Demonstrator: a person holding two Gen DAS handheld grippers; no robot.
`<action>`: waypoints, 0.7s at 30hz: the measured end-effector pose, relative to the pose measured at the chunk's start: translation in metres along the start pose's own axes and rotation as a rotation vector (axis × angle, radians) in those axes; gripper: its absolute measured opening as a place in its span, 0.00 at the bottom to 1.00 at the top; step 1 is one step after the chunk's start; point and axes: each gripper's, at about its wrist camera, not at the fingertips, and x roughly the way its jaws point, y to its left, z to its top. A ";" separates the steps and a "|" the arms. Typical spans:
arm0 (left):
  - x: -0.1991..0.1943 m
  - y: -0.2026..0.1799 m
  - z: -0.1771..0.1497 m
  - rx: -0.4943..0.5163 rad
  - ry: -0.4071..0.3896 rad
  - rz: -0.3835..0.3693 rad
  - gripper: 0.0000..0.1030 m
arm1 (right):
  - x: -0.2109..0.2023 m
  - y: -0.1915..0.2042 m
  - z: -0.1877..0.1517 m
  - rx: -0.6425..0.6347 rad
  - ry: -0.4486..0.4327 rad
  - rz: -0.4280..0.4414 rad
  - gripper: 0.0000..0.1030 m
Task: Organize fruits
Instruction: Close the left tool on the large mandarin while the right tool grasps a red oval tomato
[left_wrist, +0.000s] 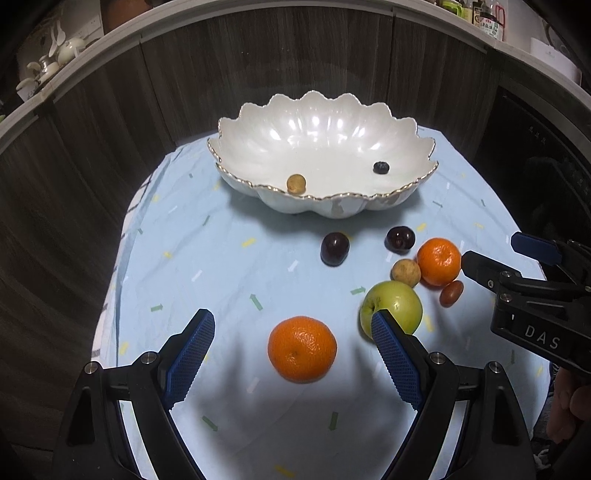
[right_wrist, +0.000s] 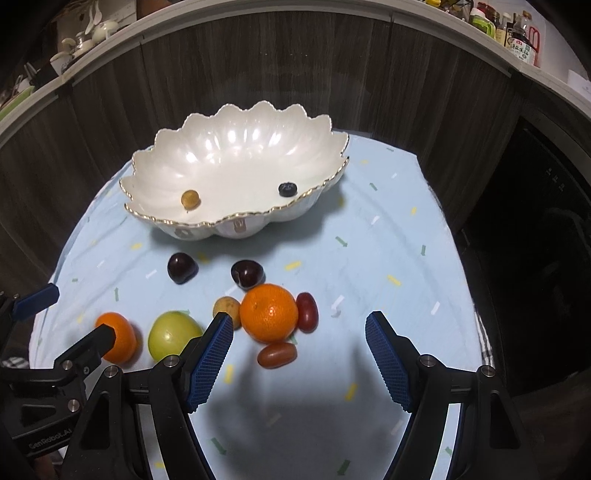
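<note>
1. Left wrist view: your left gripper (left_wrist: 291, 345) stands wide open and has hold of nothing. The lone orange (left_wrist: 302, 349) lies on the table cloth (left_wrist: 221, 266) squarely between its two blue pads, slightly beyond the tips. Neither pad touches it.
2. That orange sits toward the near edge of the table, well apart from the bowl (left_wrist: 325, 147), which stands at the far edge. It is round, so no long axis to line up; straight on between the pads looks right.
3. The green apple (left_wrist: 391, 308) lies just beside the inner pad (left_wrist: 395, 358). Judgement: mind that pad on the way in, it could nudge the apple.
4. Right wrist view: your right gripper (right_wrist: 299, 345) is also open and empty. The second orange (right_wrist: 268, 312) lies just beyond the tips, nearer the left-hand pad (right_wrist: 210, 360) than the middle of the gap.
5. Crowded there: a small tan fruit (right_wrist: 227, 308) touches that orange on one side, a red oval fruit (right_wrist: 307, 311) on the other, and a second red oval fruit (right_wrist: 277, 354) lies nearest you, long axis across the gap.
6. Each hand has its own orange nearer; the left one's target is the cleaner pick.
7. Already in the bowl: a tan fruit (right_wrist: 190, 199) and a blueberry (right_wrist: 287, 189). Two dark plums (right_wrist: 181, 267) remain on the cloth between bowl and cluster.
</note>
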 end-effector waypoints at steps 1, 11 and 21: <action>0.001 0.000 -0.001 0.000 0.000 0.000 0.85 | 0.002 0.000 -0.002 -0.004 0.002 0.001 0.73; 0.013 0.001 -0.010 -0.005 0.006 0.000 0.84 | 0.018 0.002 -0.013 -0.018 0.039 0.015 0.72; 0.026 0.002 -0.019 -0.012 0.017 -0.002 0.84 | 0.033 0.006 -0.021 -0.044 0.066 0.039 0.65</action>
